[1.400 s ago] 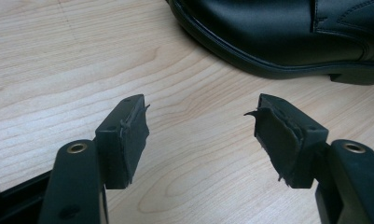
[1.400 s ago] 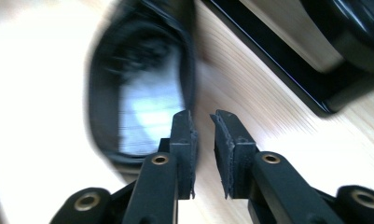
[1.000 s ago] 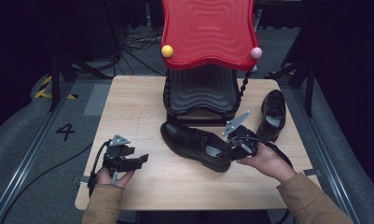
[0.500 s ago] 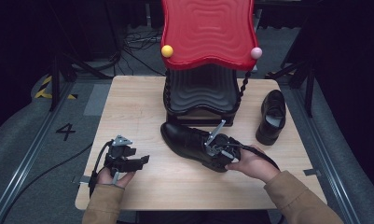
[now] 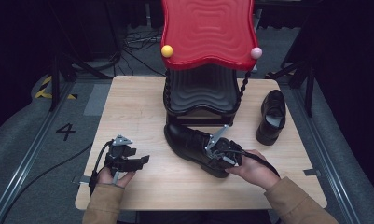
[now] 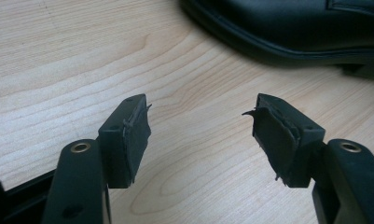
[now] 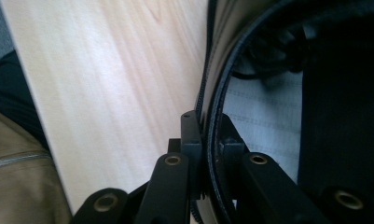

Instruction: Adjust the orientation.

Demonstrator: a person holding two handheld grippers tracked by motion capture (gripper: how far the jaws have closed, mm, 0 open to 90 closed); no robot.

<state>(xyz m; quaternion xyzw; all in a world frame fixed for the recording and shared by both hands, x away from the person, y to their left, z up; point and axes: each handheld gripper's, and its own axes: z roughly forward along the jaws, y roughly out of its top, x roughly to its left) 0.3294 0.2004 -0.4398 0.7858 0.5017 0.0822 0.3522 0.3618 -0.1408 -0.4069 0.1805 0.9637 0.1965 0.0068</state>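
Evidently to get a firm hold for lifting, the right gripper (image 5: 220, 153) pinches the collar of the black shoe (image 5: 190, 142) at frame centre, while the left gripper (image 5: 137, 160) waits wide apart, lower left.

Near shoe (image 5: 194, 144) fwd of stand (image 5: 201, 93); 2nd shoe (image 5: 271, 116) at right.

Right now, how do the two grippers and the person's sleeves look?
Both the left gripper and the right gripper are black, each with a grey three-cornered plate on top and a black cable trailing from it. In the left gripper view, the jaws carry worn black pads and brass-coloured rivets. The sleeves are tan.
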